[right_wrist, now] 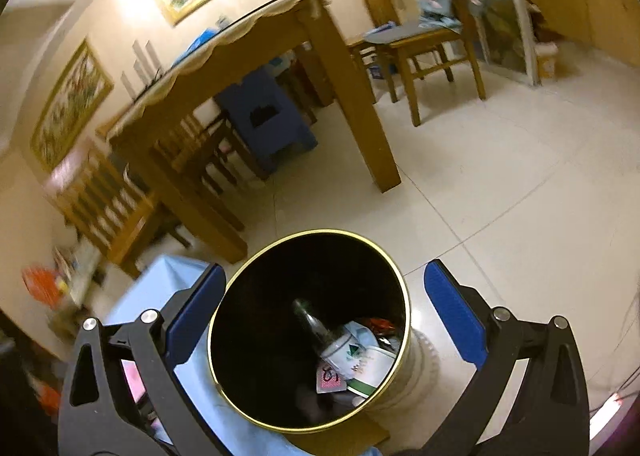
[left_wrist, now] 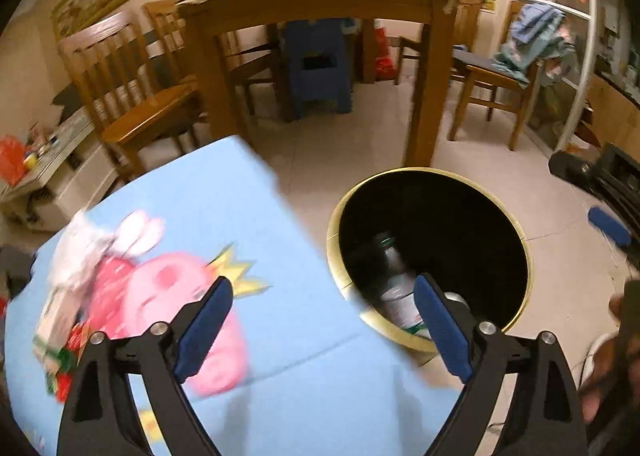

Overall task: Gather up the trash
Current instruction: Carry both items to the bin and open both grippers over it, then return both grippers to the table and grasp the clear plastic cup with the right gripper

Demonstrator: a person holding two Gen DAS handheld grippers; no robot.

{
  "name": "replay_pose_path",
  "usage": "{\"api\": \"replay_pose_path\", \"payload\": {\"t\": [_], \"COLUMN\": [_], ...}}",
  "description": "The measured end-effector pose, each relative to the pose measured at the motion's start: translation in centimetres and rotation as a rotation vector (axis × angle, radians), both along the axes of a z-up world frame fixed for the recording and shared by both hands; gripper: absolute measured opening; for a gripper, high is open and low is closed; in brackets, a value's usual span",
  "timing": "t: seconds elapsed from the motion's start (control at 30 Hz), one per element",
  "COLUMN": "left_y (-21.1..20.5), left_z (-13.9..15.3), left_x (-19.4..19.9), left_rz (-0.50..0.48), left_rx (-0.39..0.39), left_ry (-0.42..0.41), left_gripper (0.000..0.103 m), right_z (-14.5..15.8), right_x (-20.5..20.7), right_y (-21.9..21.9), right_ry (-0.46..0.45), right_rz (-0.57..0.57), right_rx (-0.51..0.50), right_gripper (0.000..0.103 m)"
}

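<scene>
A round bin with a gold rim (left_wrist: 524,252) stands on the floor beside a low table with a blue cartoon cloth (left_wrist: 224,223). Inside the bin lie a clear bottle (right_wrist: 310,322), a paper cup (right_wrist: 348,348) and wrappers. My left gripper (left_wrist: 324,316) is open and empty over the table edge next to the bin. On the table's left side lie a white crumpled tissue (left_wrist: 76,252) and a colourful wrapper (left_wrist: 60,352), both blurred. My right gripper (right_wrist: 324,320) is open and empty, directly above the bin's mouth (right_wrist: 404,296).
A wooden dining table (left_wrist: 320,3) with chairs (left_wrist: 132,95) stands beyond, a blue stool (left_wrist: 316,63) under it. A chair with clothes (left_wrist: 520,51) is at the right. A cluttered low shelf (left_wrist: 40,163) is at the left. The floor is pale tile (right_wrist: 500,175).
</scene>
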State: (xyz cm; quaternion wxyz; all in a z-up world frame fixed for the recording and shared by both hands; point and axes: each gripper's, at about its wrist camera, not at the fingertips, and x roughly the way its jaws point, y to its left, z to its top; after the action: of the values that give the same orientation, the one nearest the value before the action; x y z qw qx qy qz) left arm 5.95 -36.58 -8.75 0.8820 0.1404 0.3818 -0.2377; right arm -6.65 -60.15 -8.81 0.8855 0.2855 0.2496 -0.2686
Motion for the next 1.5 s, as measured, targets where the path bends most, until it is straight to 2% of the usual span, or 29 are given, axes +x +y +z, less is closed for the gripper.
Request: {"api": "replay_pose_path", "payload": {"t": [0.07, 0.13, 0.27, 0.47, 0.57, 0.67, 0.8, 0.93, 1.07, 1.13, 1.27, 1.33, 1.37, 1.43, 1.47, 1.5], "left_y": [2.4, 5.8, 12.1, 24.8, 31.2, 35.6, 38.6, 39.2, 39.4, 39.7, 40.8, 41.1, 41.3, 41.4, 41.5, 41.5], "left_z": [0.2, 0.5, 1.5, 0.5, -0.2, -0.1, -0.8, -2.1, -1.8, -2.0, -2.3, -2.2, -2.2, -2.3, -2.4, -2.5], "left_x": [-0.2, -0.3, -0.5, 1.4, 2.3, 2.8, 3.1, 3.5, 3.2, 3.3, 3.3, 3.4, 3.4, 3.7, 3.8, 4.0], "left_rz": [0.044, 0.098, 0.204, 0.475, 0.613, 0.691, 0.718, 0.69, 0.643, 0.627, 0.62, 0.623, 0.623, 0.624, 0.623, 0.622], "left_rx": [0.02, 0.045, 0.048, 0.1, 0.109, 0.076, 0.02, -0.032, -0.086, -0.11, -0.152, -0.166, -0.171, -0.176, -0.181, -0.191], "left_ry": [-0.012, -0.037, -0.077, -0.082, -0.095, -0.107, -0.099, -0.035, -0.029, -0.005, 0.018, 0.017, 0.02, 0.025, 0.03, 0.037], "left_gripper": [0.096, 0.096, 0.096, 0.096, 0.096, 0.096, 0.096, 0.096, 0.096, 0.096, 0.096, 0.096, 0.096, 0.096, 0.096, 0.096], "right_z": [0.2, 0.4, 0.6, 1.4, 1.2, 0.6, -0.7, -1.5, -2.1, -2.3, -3.0, -3.2, -3.3, -3.8, -4.1, -4.5], "right_x": [1.2, 2.5, 5.0, 8.1, 9.2, 10.5, 12.2, 13.5, 15.4, 16.6, 19.6, 21.5, 22.1, 23.6, 24.2, 24.4], "right_y": [1.8, 3.9, 8.3, 17.8, 22.0, 26.3, 32.0, 35.4, 36.7, 37.3, 37.8, 37.8, 37.8, 38.1, 38.3, 38.5], "right_ry": [0.037, 0.073, 0.116, 0.095, 0.073, 0.077, 0.114, 0.134, 0.173, 0.188, 0.243, 0.253, 0.258, 0.298, 0.311, 0.331], "right_rz": [0.041, 0.089, 0.205, 0.467, 0.617, 0.752, 0.859, 0.886, 0.878, 0.901, 0.913, 0.938, 0.942, 0.981, 1.005, 1.029], "right_rx": [-0.054, -0.115, -0.222, -0.402, -0.405, -0.373, -0.354, -0.351, -0.389, -0.384, -0.435, -0.414, -0.413, -0.4, -0.384, -0.381], "right_gripper": [0.098, 0.098, 0.098, 0.098, 0.095, 0.084, 0.082, 0.083, 0.096, 0.096, 0.097, 0.097, 0.095, 0.077, 0.051, 0.05]}}
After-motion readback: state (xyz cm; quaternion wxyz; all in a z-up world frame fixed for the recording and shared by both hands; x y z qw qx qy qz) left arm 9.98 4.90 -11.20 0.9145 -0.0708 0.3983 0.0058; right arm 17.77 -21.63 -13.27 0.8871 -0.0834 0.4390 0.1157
